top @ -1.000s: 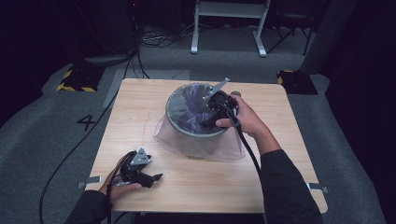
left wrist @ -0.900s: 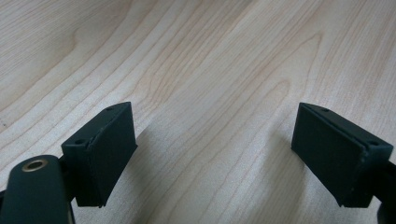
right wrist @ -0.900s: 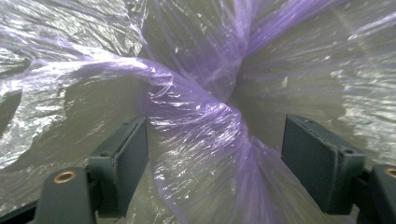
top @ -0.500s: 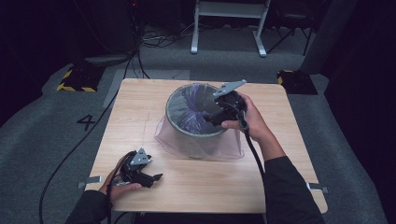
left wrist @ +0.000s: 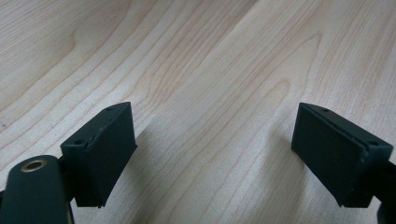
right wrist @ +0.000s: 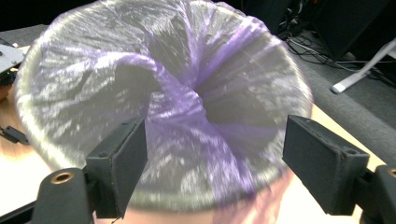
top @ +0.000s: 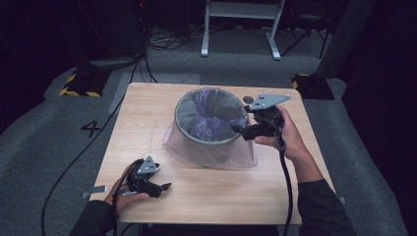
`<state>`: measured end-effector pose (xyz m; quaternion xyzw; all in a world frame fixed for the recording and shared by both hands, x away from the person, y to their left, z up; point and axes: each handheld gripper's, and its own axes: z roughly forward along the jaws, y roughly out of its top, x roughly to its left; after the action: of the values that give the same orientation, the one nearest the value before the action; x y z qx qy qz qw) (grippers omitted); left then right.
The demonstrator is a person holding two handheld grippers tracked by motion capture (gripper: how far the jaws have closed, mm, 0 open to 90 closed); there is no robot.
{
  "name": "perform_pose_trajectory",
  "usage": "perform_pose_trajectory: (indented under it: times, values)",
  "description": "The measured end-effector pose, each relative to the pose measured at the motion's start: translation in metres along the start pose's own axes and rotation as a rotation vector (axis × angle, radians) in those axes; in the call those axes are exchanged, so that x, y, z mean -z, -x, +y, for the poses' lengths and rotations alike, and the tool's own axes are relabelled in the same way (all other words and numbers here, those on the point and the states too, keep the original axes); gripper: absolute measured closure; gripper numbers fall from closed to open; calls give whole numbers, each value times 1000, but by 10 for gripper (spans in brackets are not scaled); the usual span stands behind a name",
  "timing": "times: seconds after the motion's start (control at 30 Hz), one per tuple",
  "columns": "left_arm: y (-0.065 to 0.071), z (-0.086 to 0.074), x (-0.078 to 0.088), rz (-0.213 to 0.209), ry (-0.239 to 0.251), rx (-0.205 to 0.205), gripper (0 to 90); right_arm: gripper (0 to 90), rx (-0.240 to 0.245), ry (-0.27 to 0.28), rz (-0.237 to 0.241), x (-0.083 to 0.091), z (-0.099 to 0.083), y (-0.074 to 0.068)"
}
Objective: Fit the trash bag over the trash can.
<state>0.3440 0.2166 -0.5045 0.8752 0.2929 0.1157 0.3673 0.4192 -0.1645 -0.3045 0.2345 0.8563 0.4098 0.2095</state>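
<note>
**Bag lining: right tool off the bin rim, both tools wide and empty**

Bin (top: 209, 125) sits upright mid-counter (top: 147, 118), toward the far edge. Purple bag (top: 211, 118) is draped over the rim, excess film pooled on the counter around the base, mostly front and right. Inside, the liner is bunched and twisted toward the centre (right wrist: 187, 107), not seated against the wall.

Right tool (top: 241, 132) sits at the bin's right rim, jaws wide, nothing between them; its own view looks down into the opening with the pads clear of the film. Can't tell whether a fingertip brushes the rim. Left tool (top: 164, 187) rests low at the near-left of the counter, well apart from the bin, jaws wide over bare wood (left wrist: 210, 116), empty.

Judgement: the step in hand is seating the liner.

How to do it well:
- Take the right tool back in over the rim, nip a single fold of the bunched film near the wall, not the twisted core.
- Pull outward and down over the rim, small bites around the circumference.
- Bring the left tool up to steady the near rim; the bin looks light and may slide or tip on a one-sided pull.
- Grip lightly: thin film tears.
- Keep the right cable (top: 287, 187) clear of the skirt.
</note>
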Motion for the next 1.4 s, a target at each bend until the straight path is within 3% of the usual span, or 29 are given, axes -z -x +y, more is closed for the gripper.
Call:
perform_pose_trajectory:
  times: [0.53, 0.97, 1.2, 1.4]
  values:
    - [0, 0, 0, 0, 0, -1, 132, 207, 19, -15, -34, 24, -44, -9]
    - [0, 0, 0, 0, 0, 0, 132, 204, 12, -126, -85, 7, -95, -15]
    - [0, 0, 0, 0, -1, -2, 132, 204, -13, -169, -85, 1, -121, -17]
    - [0, 0, 0, 1, 0, -2, 132, 205, -6, -189, -79, -2, -143, -19]
